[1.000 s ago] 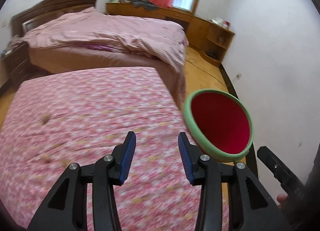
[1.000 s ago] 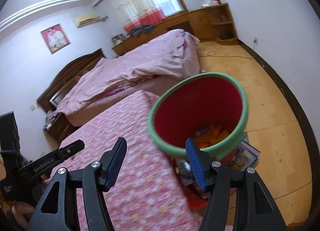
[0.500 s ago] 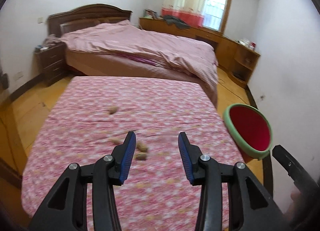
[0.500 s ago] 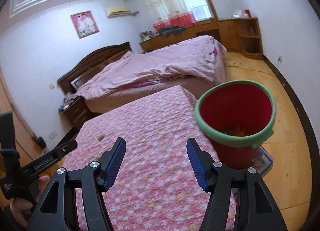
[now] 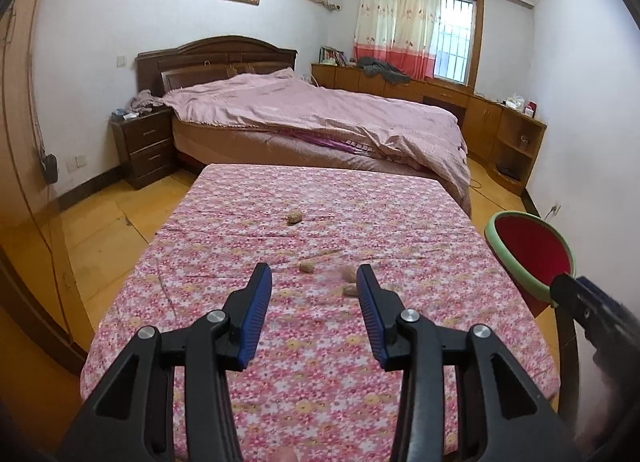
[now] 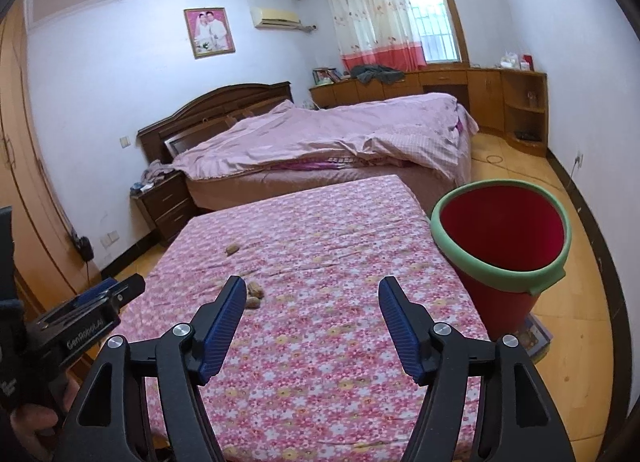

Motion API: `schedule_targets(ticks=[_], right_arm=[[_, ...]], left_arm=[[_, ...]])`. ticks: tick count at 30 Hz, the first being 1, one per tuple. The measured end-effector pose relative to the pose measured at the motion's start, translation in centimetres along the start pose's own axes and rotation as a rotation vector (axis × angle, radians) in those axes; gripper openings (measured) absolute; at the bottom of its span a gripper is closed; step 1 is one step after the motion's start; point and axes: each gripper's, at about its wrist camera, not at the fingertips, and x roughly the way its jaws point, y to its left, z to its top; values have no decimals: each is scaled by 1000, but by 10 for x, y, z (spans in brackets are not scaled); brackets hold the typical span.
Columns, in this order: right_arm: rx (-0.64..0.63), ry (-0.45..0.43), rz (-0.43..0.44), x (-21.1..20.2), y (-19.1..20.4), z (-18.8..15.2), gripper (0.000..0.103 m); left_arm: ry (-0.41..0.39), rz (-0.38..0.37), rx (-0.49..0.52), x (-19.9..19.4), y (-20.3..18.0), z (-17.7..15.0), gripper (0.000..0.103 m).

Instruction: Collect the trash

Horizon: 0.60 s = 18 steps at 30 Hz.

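Observation:
Several small brown lumps of trash lie on the pink floral cloth of the table (image 5: 320, 342): one far lump (image 5: 294, 217), one near the middle (image 5: 307, 266) and a pair (image 5: 350, 289) by my left gripper's right finger. In the right wrist view the far lump (image 6: 232, 249) and the pair (image 6: 254, 290) show too. A red bin with a green rim (image 6: 504, 238) stands on the floor right of the table; it also shows in the left wrist view (image 5: 532, 252). My left gripper (image 5: 314, 294) and right gripper (image 6: 312, 302) are open, empty, above the table's near end.
A large bed with a pink cover (image 5: 320, 117) stands behind the table. A dark nightstand (image 5: 144, 145) is at the left, wooden cabinets (image 5: 500, 129) along the back right. A book or magazine (image 6: 536, 336) lies under the bin. Wooden floor runs on both sides.
Both grippers have drawn back and up from the bin. The views now take in the whole table and the trash lumps. The bin has shifted to the right edge.

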Motion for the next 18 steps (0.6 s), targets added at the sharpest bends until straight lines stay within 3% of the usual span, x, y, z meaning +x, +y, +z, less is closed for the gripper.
schedule_targets(ticks=[18], right_arm=[[-1, -7, -35, -1, 2, -19, 70]], left_arm=[[-15, 24, -12, 0, 3, -13, 44]])
